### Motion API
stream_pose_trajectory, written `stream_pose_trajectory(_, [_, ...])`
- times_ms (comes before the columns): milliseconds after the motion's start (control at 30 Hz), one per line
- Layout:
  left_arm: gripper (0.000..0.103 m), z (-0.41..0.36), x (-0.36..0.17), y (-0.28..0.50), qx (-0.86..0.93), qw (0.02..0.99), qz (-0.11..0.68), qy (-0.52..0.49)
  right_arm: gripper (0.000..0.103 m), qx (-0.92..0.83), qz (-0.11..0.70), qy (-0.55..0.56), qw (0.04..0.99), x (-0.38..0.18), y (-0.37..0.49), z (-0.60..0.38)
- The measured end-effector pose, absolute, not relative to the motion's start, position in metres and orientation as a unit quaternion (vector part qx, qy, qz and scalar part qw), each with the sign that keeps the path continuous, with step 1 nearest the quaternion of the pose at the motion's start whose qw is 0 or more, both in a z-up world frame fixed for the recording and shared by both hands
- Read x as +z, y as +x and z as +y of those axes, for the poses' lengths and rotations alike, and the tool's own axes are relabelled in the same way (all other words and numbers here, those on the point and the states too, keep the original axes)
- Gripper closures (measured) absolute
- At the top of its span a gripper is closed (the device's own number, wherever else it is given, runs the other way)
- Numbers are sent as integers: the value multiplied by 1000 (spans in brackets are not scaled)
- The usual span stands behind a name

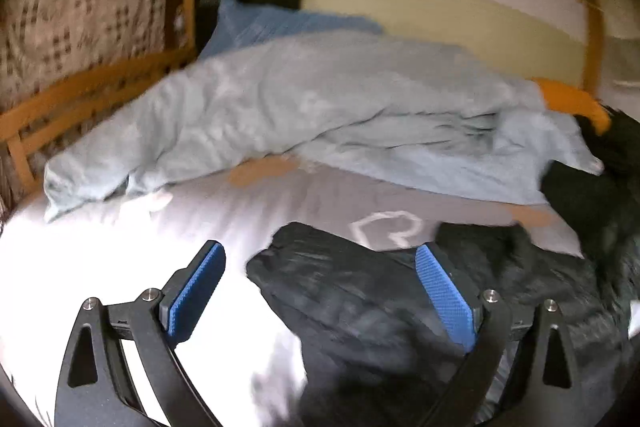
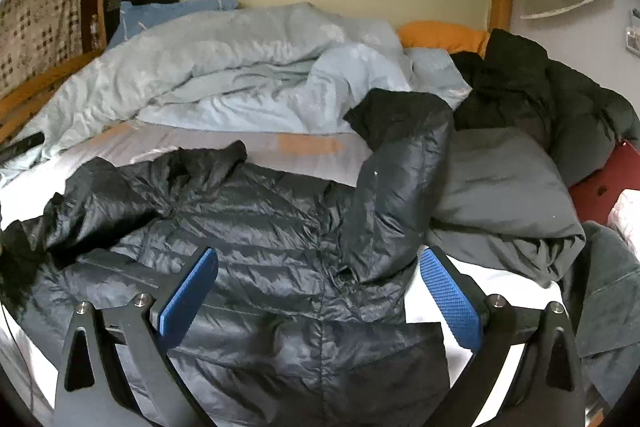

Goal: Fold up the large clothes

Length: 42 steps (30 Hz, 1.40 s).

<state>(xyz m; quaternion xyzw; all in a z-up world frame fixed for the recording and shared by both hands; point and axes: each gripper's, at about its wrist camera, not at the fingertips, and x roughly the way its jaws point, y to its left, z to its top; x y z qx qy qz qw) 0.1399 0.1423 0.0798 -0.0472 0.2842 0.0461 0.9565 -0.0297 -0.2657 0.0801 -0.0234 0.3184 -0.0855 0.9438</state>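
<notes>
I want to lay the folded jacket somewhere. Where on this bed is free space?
A bare strip of sheet runs between the black puffer jacket and the light blue duvet. A small white patch lies between the jacket and the grey garment. The right side is crowded with dark clothes.

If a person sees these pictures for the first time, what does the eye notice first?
First comes the black quilted puffer jacket, spread on the white bed sheet at the front, one sleeve folded up. Behind it a crumpled pale blue duvet lies across the bed. Both claws stand open above the jacket: the right claw and the left claw.
</notes>
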Motion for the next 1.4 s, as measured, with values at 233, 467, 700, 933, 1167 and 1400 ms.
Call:
stream_pose_trajectory(233, [9, 193, 41, 185, 35, 927, 344, -145, 1, -101, 338, -32, 935, 68, -15, -269])
stream_pose_trajectory(467, [42, 213, -35, 215, -19, 834, 491, -250, 1, -64, 409, 21, 910, 45, 4, -272])
stream_pose_trajectory(700, [96, 201, -28, 212, -42, 844, 466, -262, 9, -98, 351, -54, 930, 57, -10, -254])
stream_pose_trajectory(933, [99, 138, 70, 153, -75, 951, 276, -119, 9, -125, 293, -108, 942, 81, -22, -239])
stream_pose_trajectory(1167, [99, 11, 104, 45, -212, 962, 170, 2, 9, -123, 282, -63, 949, 100, -31, -264])
stream_pose_trajectory(1400, [99, -72, 8, 1, -238, 933, 254, 94, 21, -56, 352, 112, 928, 85, -26, -331])
